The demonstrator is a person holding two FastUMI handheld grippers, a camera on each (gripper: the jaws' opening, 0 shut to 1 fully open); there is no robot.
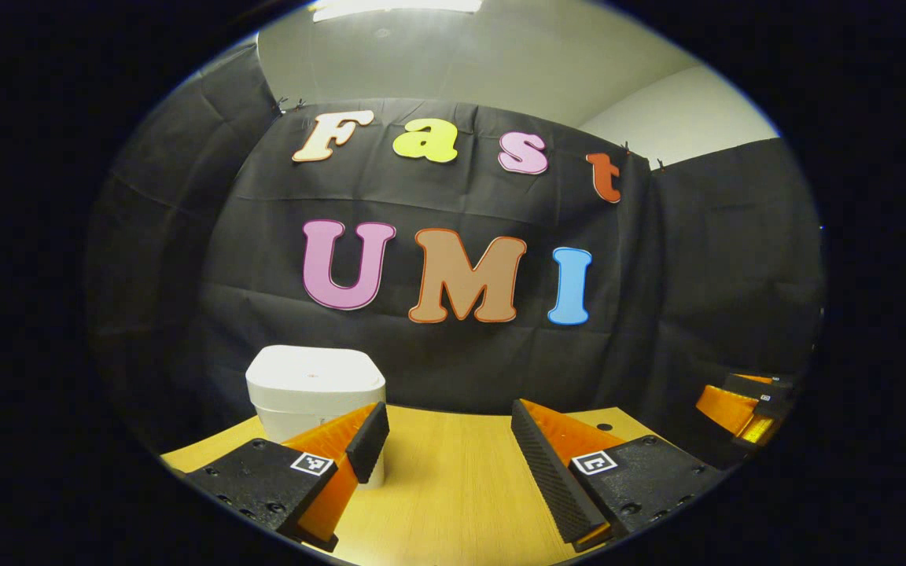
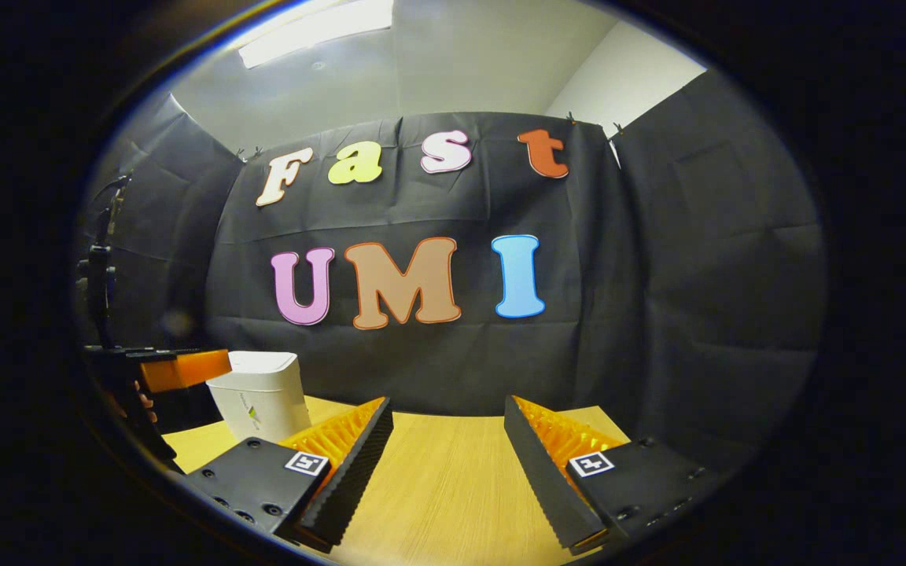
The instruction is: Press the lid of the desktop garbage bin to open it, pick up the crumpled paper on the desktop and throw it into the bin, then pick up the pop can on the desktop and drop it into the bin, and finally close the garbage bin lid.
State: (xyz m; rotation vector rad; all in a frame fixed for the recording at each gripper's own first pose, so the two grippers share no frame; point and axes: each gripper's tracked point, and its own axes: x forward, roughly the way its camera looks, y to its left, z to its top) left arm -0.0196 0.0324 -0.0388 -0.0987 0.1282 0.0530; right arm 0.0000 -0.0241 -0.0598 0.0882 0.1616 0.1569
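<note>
Just one lidded bin (image 1: 315, 393), two gaping tools (image 1: 447, 436) (image 2: 447, 436).

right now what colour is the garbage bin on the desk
White, lid and body alike; the garbage bin shows best in the left gripper view.

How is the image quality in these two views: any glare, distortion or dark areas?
Left gripper view: the ceiling light blows out at top, the fisheye bows the wall, and the white bin stays sharp and evenly lit. Right gripper view: the ceiling light glares, and the left edge is dark and murky.
</note>
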